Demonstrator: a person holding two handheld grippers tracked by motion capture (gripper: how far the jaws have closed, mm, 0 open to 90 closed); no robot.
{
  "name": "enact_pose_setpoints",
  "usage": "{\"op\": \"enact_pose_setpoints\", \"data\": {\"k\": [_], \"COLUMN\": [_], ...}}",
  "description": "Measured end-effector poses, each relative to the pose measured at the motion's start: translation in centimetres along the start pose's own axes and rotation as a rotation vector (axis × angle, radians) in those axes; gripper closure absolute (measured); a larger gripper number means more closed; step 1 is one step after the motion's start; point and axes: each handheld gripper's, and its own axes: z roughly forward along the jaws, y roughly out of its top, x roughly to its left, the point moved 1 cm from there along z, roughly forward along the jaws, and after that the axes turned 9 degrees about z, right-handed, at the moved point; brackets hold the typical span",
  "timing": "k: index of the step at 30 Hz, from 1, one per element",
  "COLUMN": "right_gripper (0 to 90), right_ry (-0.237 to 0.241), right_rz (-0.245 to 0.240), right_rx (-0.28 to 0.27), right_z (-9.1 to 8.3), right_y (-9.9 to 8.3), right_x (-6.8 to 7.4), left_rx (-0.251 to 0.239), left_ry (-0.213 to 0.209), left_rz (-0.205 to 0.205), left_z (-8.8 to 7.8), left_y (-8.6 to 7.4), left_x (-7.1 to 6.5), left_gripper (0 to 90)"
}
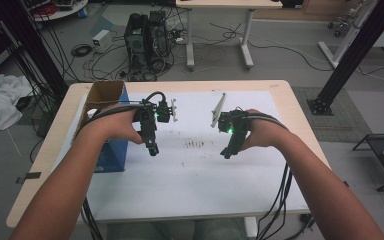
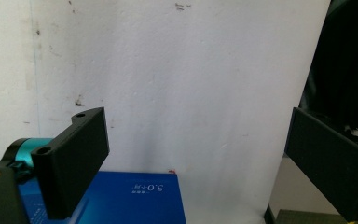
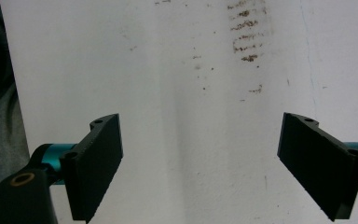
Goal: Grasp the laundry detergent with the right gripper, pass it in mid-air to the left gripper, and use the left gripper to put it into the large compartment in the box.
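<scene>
We record a light wooden table [image 1: 50,150] across the middle of the high view, covered by a large white paper sheet [image 1: 200,185] bearing a patch of dark smudges [image 1: 196,144] at its centre. At the centre left of that frame stands a blue cardboard box with an open brown top [image 1: 111,127], on the sheet's left edge. The person's left forearm crosses it. The left gripper [image 1: 153,148], just to the right of the box, hangs over bare paper. In the left gripper view its jaws stand wide apart with nothing between them, the box at the bottom left. The right gripper [image 1: 227,154] sits centre right, near the smudges. In the right gripper view its jaws are likewise spread wide and grasp nothing.
</scene>
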Motion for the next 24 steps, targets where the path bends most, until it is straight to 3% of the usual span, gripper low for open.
{"op": "enact_pose_setpoints", "data": {"k": [24], "right_gripper": [13.1], "right_ry": [0.001], "right_rz": [0.003], "right_rx": [-0.004], "right_z": [-0.22], "right_y": [-0.27], "right_x": [-0.17], "left_rx": [0.000], "left_ry": [-0.001], "left_rz": [0.010], "left_z": [-0.06], "left_y": [0.56], "left_x": [0.04], "left_gripper": [6.2]}}
